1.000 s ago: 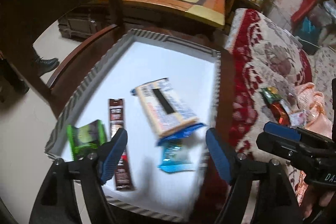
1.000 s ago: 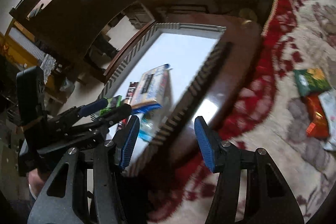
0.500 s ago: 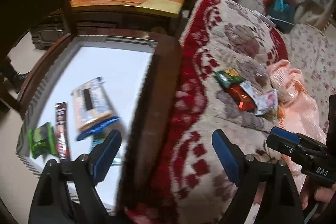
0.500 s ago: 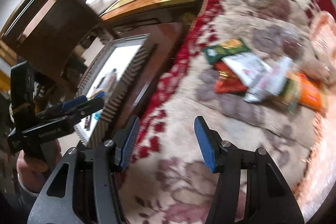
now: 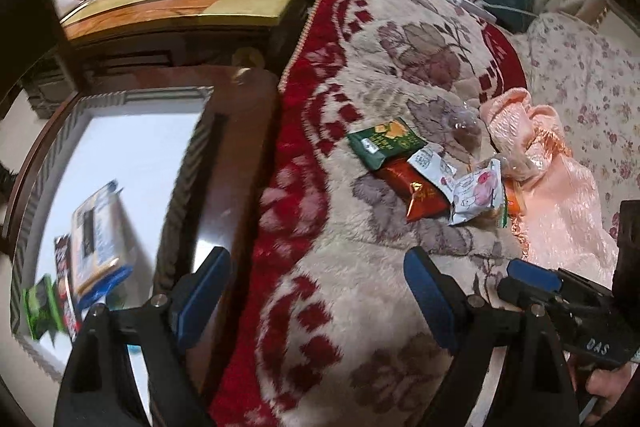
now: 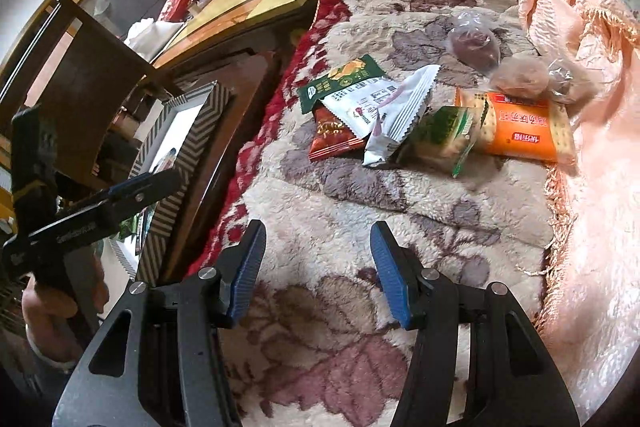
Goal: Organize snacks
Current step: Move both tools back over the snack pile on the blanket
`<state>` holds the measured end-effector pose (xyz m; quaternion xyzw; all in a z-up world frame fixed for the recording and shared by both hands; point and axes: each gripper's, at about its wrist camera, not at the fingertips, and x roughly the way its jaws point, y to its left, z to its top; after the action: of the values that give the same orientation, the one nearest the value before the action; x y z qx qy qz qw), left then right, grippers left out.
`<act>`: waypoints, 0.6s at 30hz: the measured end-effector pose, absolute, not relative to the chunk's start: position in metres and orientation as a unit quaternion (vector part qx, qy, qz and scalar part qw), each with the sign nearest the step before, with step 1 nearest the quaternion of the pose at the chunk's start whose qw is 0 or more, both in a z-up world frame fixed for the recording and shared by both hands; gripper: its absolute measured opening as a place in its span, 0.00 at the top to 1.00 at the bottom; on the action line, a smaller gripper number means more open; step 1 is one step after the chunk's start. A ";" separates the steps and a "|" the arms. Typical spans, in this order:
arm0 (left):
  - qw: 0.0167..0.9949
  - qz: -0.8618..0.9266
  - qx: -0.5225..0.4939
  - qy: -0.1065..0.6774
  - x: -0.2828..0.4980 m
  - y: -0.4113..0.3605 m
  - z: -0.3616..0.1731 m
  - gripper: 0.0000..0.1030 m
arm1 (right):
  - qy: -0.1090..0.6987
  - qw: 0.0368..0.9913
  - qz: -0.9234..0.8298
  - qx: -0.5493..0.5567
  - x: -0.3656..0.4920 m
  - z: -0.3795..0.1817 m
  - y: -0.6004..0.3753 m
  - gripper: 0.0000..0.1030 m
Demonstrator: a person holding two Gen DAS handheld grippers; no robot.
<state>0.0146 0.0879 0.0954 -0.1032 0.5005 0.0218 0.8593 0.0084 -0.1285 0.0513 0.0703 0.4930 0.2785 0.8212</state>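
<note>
Left gripper (image 5: 316,291): fingers wide apart, nothing between them, above the blanket (image 5: 360,307).
Right gripper (image 6: 316,267): fingers apart, empty.
Snack pile (image 6: 384,115): on the blanket, ahead of both grippers.
Tray (image 5: 64,131): left of the blanket, with some snacks inside.

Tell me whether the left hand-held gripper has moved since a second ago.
Yes. The left hand-held gripper has swung right, off the white tray and over the floral blanket, toward the snack pile.

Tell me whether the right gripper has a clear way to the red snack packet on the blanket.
Probably only partly. The right gripper is open and empty, with bare blanket ahead, but the red snack packet lies under the white packet and green packet; its near end is free.
</note>
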 end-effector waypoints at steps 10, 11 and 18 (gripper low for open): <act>0.851 -0.038 -0.048 0.522 0.098 0.060 0.078 0.13 | 0.502 0.814 0.279 0.091 0.015 0.039 -0.142 0.47; 0.850 -0.045 -0.040 0.524 0.108 0.057 0.074 0.13 | 0.504 0.813 0.278 0.092 0.016 0.037 -0.144 0.47; 0.833 -0.084 0.042 0.545 0.153 0.041 0.049 0.13 | 0.510 0.805 0.278 0.125 0.024 0.032 -0.162 0.47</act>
<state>0.1527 0.0410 0.0492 0.0415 0.5453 -0.0835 0.8330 0.0244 -0.1624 0.0321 0.1251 0.5096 0.2780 0.8046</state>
